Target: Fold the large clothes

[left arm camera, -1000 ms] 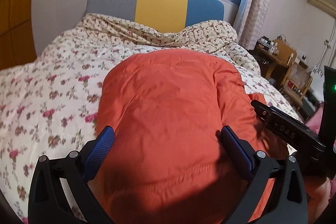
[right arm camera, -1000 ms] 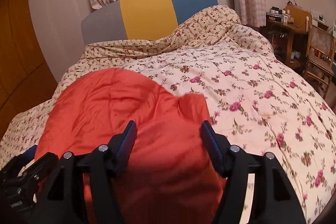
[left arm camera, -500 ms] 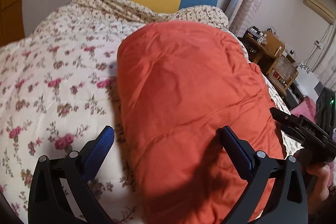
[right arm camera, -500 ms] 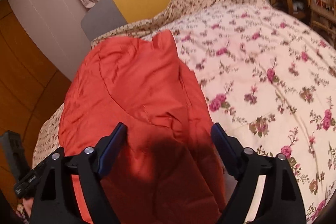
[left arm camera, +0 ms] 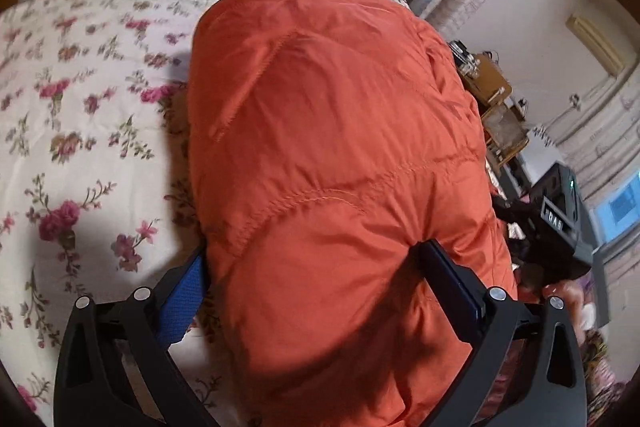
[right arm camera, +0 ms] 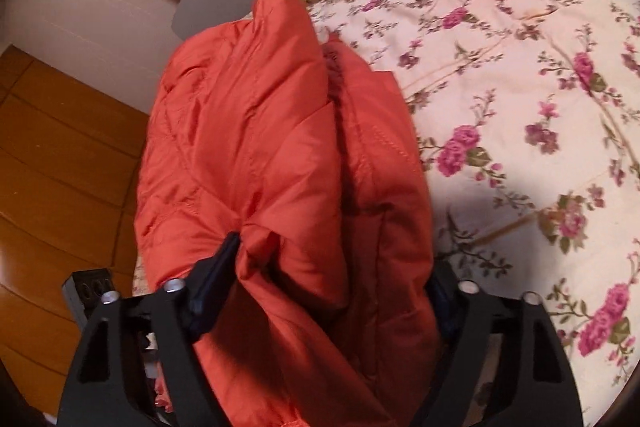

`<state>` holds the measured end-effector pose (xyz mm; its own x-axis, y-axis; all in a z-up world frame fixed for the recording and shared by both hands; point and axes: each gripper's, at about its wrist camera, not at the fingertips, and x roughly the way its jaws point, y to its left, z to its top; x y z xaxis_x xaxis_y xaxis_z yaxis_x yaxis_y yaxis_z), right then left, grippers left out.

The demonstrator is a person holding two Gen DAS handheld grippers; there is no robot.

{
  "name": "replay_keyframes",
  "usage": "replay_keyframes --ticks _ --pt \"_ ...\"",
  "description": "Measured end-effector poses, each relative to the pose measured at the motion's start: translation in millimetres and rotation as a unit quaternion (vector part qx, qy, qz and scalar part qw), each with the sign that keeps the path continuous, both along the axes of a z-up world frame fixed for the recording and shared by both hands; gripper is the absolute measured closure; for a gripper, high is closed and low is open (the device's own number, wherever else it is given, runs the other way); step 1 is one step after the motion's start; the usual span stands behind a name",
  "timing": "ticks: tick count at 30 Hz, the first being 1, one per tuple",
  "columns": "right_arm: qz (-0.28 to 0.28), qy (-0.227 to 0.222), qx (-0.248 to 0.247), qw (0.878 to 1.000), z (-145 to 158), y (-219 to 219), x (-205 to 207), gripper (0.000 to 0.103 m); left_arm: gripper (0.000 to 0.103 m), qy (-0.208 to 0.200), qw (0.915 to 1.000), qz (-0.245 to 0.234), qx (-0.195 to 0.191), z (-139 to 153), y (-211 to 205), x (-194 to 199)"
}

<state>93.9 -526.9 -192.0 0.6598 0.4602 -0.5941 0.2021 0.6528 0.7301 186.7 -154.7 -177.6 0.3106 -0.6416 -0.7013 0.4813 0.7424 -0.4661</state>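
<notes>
Floral-quilted bed (right arm camera: 520, 75) carries the padded orange quilted jacket (left arm camera: 332, 155), bunched lengthwise and draped forward from both claws. The left claw (left arm camera: 316, 287) pinches its near end; the right claw (right arm camera: 332, 279), whose jaws have just been closing, clamps a thick fold. Judged mid-fold: next, lay it flat and release.

The left tongs (left arm camera: 316, 281) are matte black plastic frames with triangular cut-outs, silver screw heads and blue textured pads (left arm camera: 182, 301). The right tongs (right arm camera: 332, 281) match (their pads look darker in shadow).
</notes>
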Motion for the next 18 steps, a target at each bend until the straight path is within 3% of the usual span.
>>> replay_keyframes --ticks 6,13,18 --pt "0.018 -0.043 -0.004 0.999 14 3 -7 0.055 0.023 -0.050 0.9982 0.000 0.033 20 -13 -16" --pt "0.011 -0.094 0.001 0.995 27 12 -20 0.058 0.035 -0.139 0.9885 -0.006 0.058 51 -14 -36" --pt "0.030 -0.123 -0.005 0.992 45 42 -9 0.059 0.041 -0.177 0.9820 0.011 0.065 74 6 -39"
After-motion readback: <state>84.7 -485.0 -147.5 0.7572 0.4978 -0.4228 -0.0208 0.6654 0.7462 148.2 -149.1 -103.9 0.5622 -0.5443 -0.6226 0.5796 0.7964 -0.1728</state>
